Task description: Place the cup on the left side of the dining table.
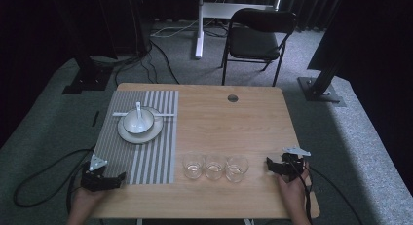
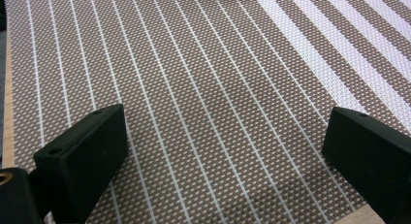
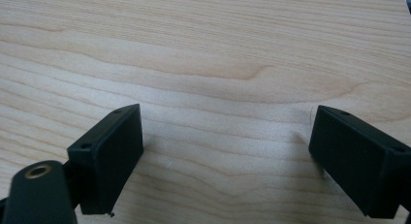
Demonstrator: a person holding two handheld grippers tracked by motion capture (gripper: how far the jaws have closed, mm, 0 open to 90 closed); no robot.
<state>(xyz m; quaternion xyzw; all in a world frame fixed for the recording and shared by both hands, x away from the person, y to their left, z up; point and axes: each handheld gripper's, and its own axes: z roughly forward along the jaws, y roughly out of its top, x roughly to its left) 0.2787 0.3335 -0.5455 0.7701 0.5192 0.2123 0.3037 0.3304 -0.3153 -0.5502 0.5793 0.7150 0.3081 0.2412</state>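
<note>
Both grippers rest at the table's near edge, jaws wide and empty: left gripper (image 1: 103, 178) on the striped placemat (image 1: 146, 157), right gripper (image 1: 284, 166) just right of the three glasses (image 1: 215, 167), nearer them.

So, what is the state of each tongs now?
Left tongs: open, empty, over the striped woven placemat.
Right tongs: open, empty.

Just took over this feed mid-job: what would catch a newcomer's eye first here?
Three empty glasses stand in a row near the front edge of the wooden table. At the left, a white bowl with a spoon sits on a plate on the striped placemat. The left hand-held gripper and right hand-held gripper rest open and empty at the front corners.
</note>
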